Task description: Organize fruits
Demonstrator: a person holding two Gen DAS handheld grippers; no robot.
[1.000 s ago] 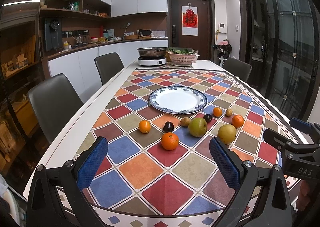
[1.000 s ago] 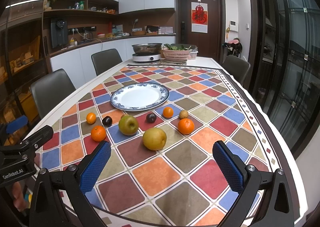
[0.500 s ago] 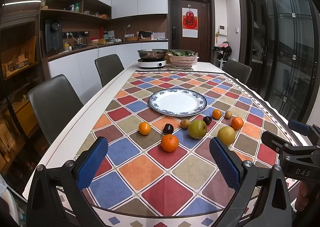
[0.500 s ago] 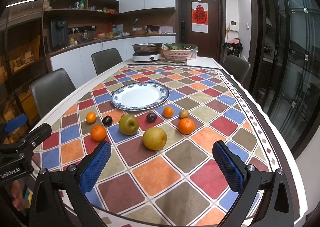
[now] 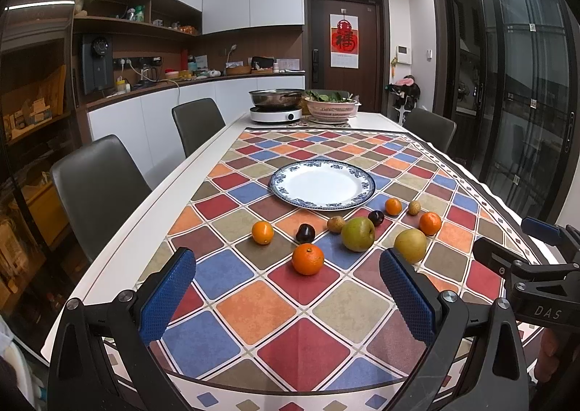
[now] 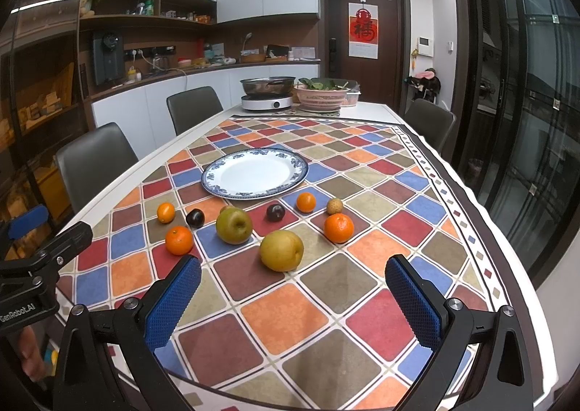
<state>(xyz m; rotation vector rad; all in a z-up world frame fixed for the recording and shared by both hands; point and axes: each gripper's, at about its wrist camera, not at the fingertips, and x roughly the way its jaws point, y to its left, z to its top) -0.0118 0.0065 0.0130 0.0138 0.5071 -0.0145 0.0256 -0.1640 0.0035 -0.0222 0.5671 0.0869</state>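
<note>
A blue-rimmed white plate lies empty on the checked cloth. In front of it lie several fruits: a green apple, a yellow pear, oranges, small tangerines, dark plums and small brown fruits. My left gripper is open and empty, just short of the nearest orange. My right gripper is open and empty, just short of the pear.
The long table has grey chairs along both sides. A hotplate with a steel pan and a pink basket of greens stand at the far end. Each view shows the other gripper at its edge.
Both views have shifted only slightly; the fruits and plate have not moved, and both grippers stay open.
</note>
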